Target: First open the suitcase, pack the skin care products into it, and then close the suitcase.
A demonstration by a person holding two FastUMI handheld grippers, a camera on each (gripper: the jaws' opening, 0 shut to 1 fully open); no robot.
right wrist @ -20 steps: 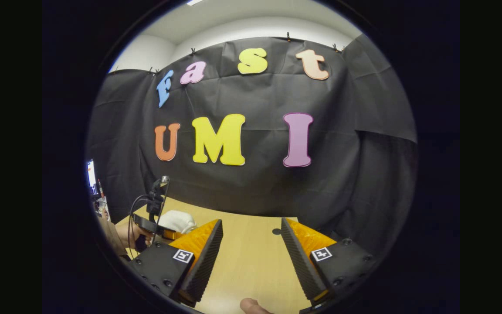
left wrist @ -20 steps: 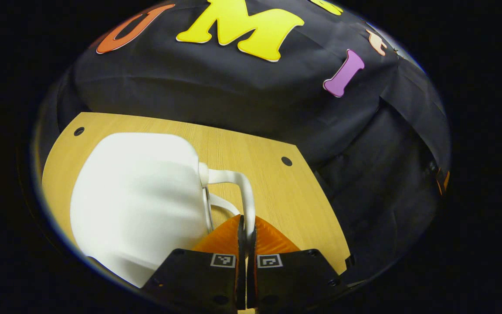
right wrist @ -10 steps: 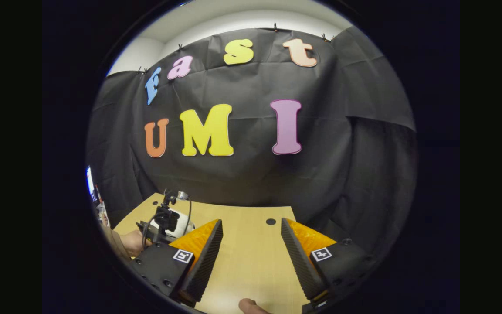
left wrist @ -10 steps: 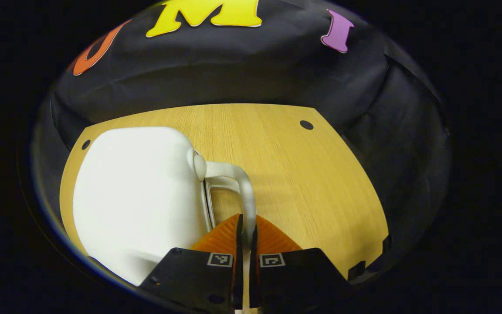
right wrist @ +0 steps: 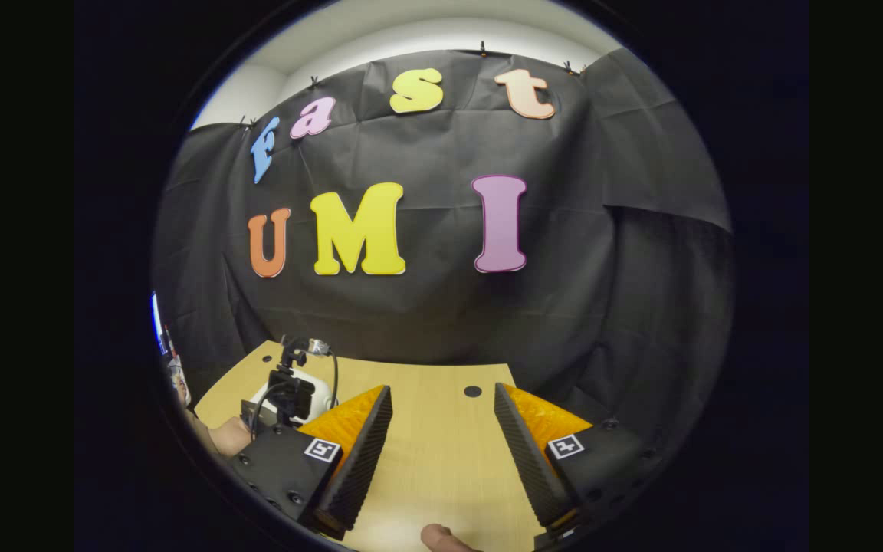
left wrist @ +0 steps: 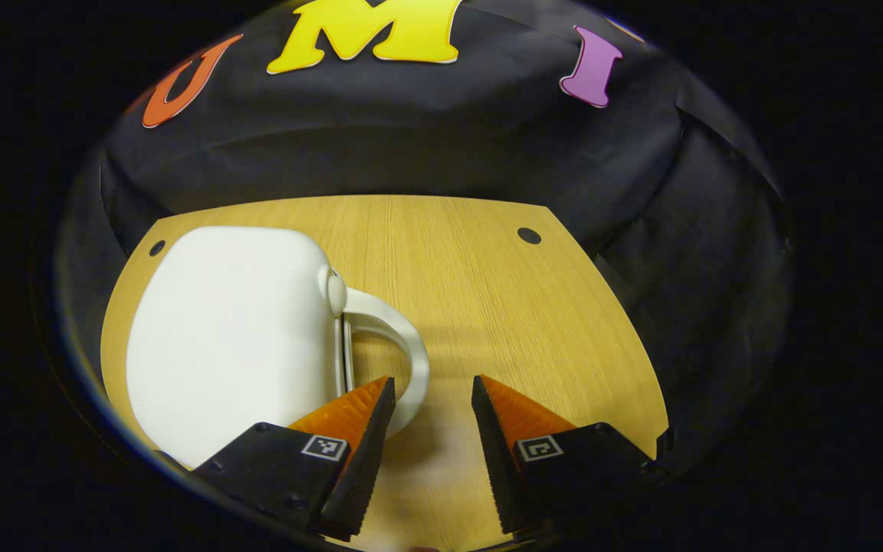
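Surface Finish Findings

Suitcase [left wrist: 234, 337]: smooth, matt white plastic, handle [left wrist: 395, 345] alike. Desk [left wrist: 487, 291]: light wood grain, smooth, faint sheen. Left tool [left wrist: 428, 429] fingers [left wrist: 349, 414]: orange ribbed plastic, black toothed faces, on matt black plastic mounts

Both views low over shared table [left wrist: 487, 276]

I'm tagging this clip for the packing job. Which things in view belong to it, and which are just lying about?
Job:
- suitcase, white, shut, flat on the table
- its handle, beside the left tongs, which are open
- right tongs, open, over bare table

Just there:
- table
- hand holding the left tongs, seen in the right gripper view
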